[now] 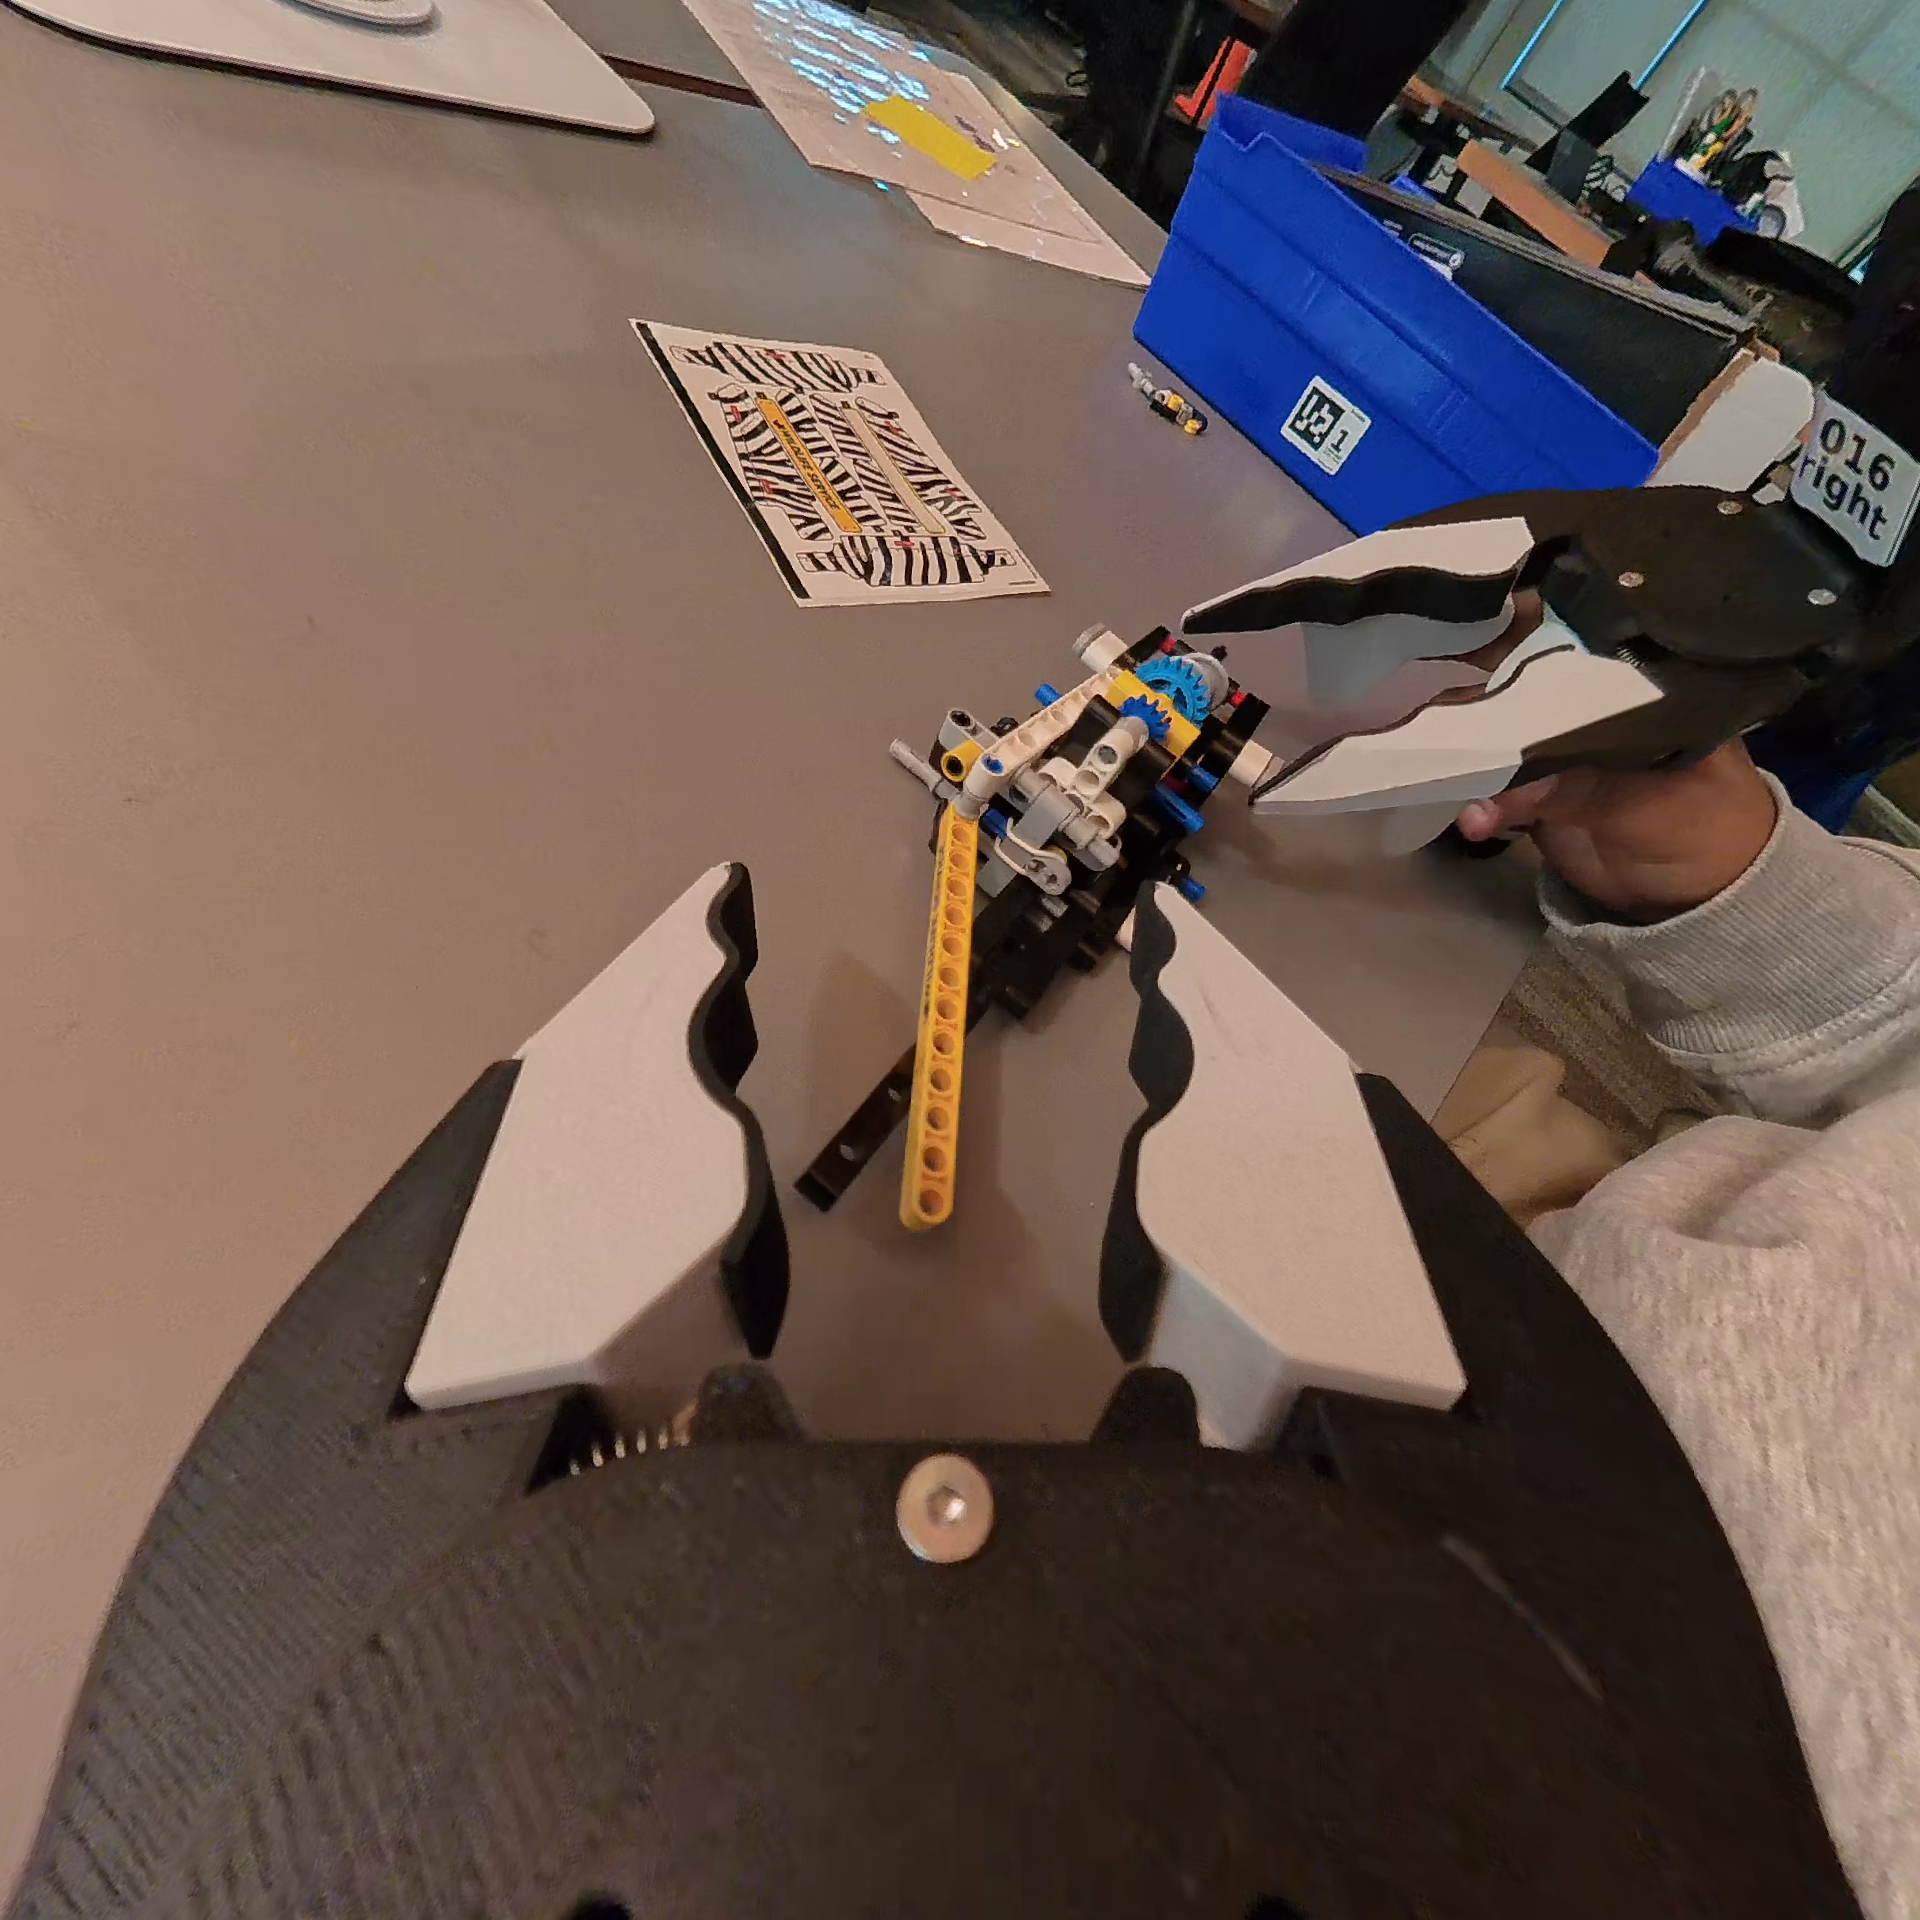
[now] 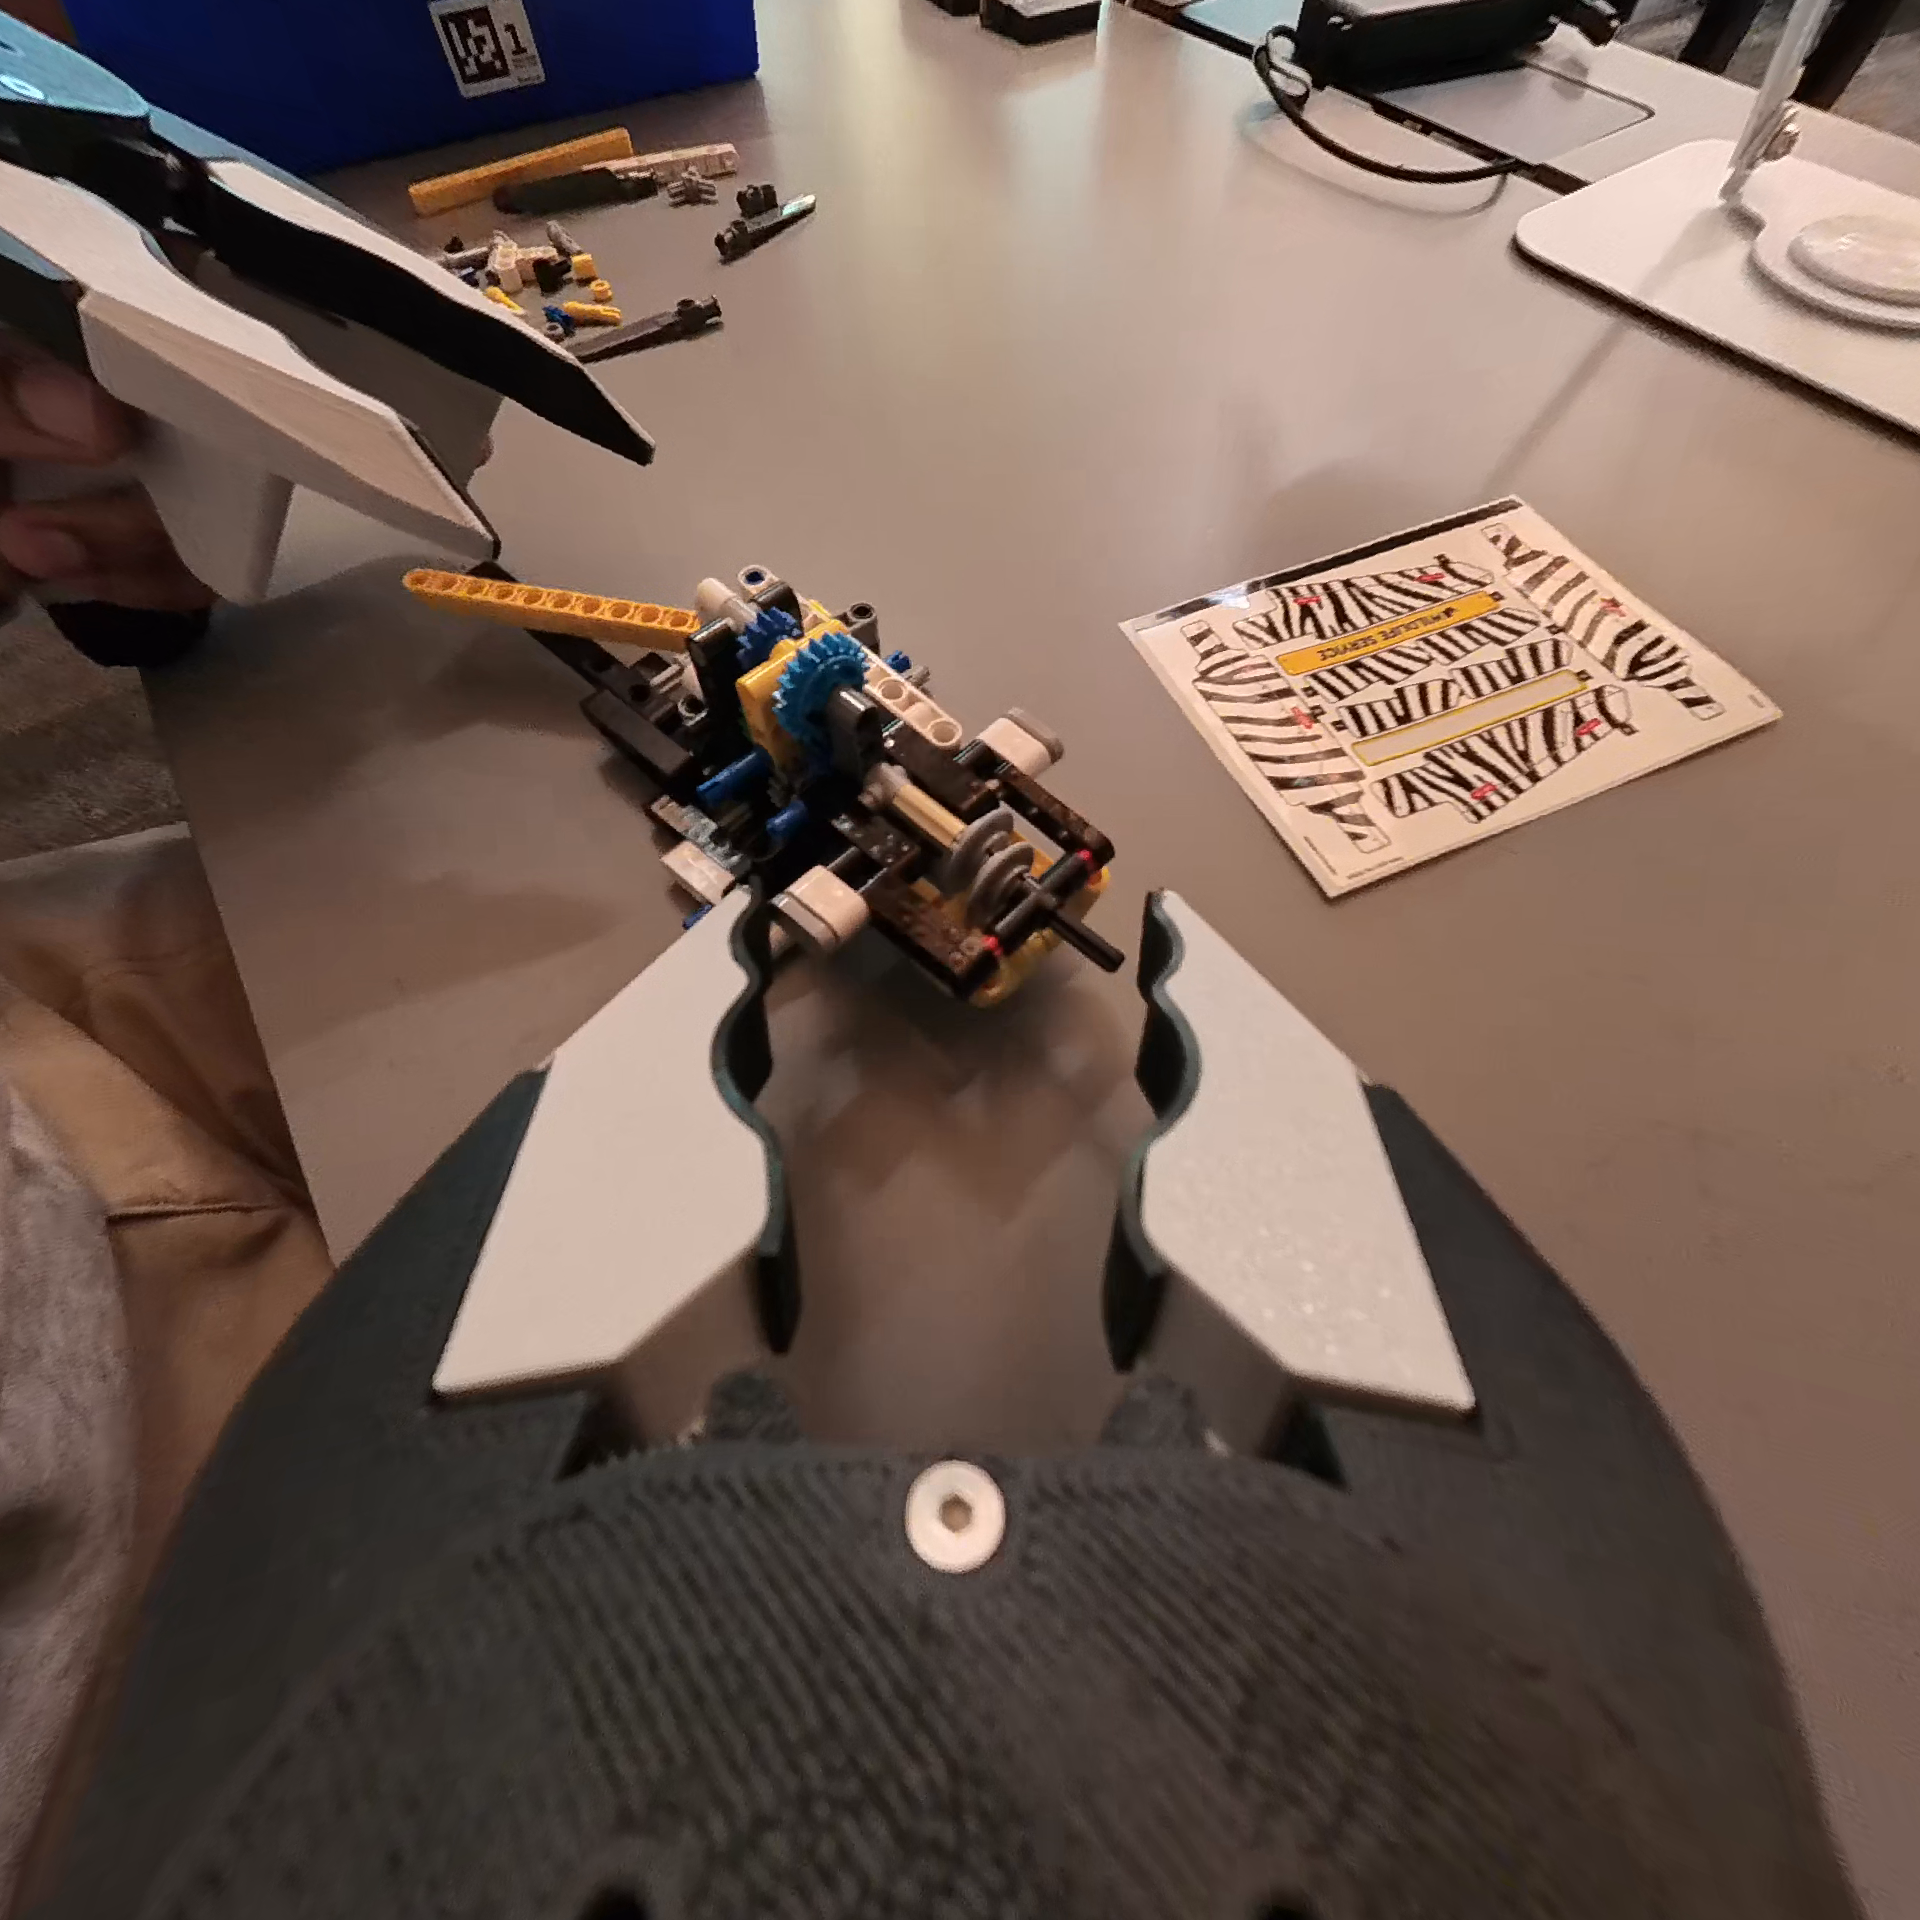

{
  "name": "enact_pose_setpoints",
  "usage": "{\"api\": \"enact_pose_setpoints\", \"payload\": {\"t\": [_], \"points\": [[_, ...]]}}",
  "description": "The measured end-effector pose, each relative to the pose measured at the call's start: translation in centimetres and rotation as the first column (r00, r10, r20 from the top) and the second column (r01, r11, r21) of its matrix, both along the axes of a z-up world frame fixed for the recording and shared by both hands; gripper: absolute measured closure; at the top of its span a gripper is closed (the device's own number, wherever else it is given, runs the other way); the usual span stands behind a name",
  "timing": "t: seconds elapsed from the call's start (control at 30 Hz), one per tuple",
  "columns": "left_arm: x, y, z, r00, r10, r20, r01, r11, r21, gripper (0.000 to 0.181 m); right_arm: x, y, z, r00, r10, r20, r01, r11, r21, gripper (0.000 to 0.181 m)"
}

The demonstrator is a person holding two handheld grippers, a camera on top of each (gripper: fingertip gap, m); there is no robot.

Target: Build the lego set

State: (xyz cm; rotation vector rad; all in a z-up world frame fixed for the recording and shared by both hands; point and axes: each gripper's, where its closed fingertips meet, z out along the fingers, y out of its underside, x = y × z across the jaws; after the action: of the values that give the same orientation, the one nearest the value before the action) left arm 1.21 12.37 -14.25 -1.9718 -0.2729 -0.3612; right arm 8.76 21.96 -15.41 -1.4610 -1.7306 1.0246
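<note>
A partly built Lego model [image 1: 1091,769] of black, white, yellow and blue parts lies on the grey table [image 1: 312,727]. A long yellow beam [image 1: 940,1039] sticks out of it toward my left gripper [image 1: 940,894], which is open and empty, with the beam's free end between its fingers. My right gripper [image 1: 1221,712] is open at the model's far end. In the right wrist view the model [image 2: 862,790] lies just past my open, empty right gripper [image 2: 948,904], with blue gears and a black axle facing it. The left gripper [image 2: 571,504] hovers over the yellow beam [image 2: 551,603].
A zebra-striped sticker sheet [image 1: 831,457] [image 2: 1455,696] lies flat beside the model. A blue bin [image 1: 1351,343] stands at the table edge, with loose Lego parts [image 2: 582,239] in front of it. A white stand base [image 2: 1714,270] and printed sheets [image 1: 914,135] lie farther off.
</note>
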Motion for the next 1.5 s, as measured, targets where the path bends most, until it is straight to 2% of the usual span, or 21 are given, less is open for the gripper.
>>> {"api": "enact_pose_setpoints", "payload": {"t": [0.6,0.8,0.9,1.0,1.13,1.23,1.5], "points": [[0.2,0.0,0.0,1.000,-0.007,0.004,0.007,1.000,-0.002,0.109,0.1,-0.7,-0.4,0.999,0.040,0.022,-0.040,0.999,0.017,0.115],[0.2,-0.1,0.0,1.000,-0.005,0.002,0.005,1.000,0.001,0.109,2.0,-2.8,-0.5,0.973,0.229,0.037,-0.228,0.973,-0.038,0.111],[0.2,0.0,0.0,1.000,-0.008,0.004,0.008,1.000,-0.002,0.109,2.2,-1.9,-0.3,0.977,0.212,0.019,-0.212,0.977,-0.017,0.103],[0.2,0.0,-0.1,1.000,-0.010,0.013,0.010,1.000,-0.004,0.109,2.0,-1.2,-0.1,0.977,0.214,0.007,-0.214,0.977,0.002,0.103],[0.2,0.0,-0.2,0.999,-0.015,0.029,0.015,1.000,-0.008,0.109,1.7,-1.6,0.1,0.941,0.339,-0.015,-0.338,0.940,0.049,0.106],[0.2,0.0,-0.1,0.999,-0.017,0.030,0.017,1.000,-0.005,0.109,1.4,-1.5,0.2,0.921,0.389,-0.025,-0.387,0.920,0.064,0.112],[0.3,0.0,-0.2,0.999,-0.017,0.028,0.018,1.000,-0.011,0.109,0.5,-0.8,0.2,0.909,0.418,-0.017,-0.417,0.908,0.041,0.117]]}}
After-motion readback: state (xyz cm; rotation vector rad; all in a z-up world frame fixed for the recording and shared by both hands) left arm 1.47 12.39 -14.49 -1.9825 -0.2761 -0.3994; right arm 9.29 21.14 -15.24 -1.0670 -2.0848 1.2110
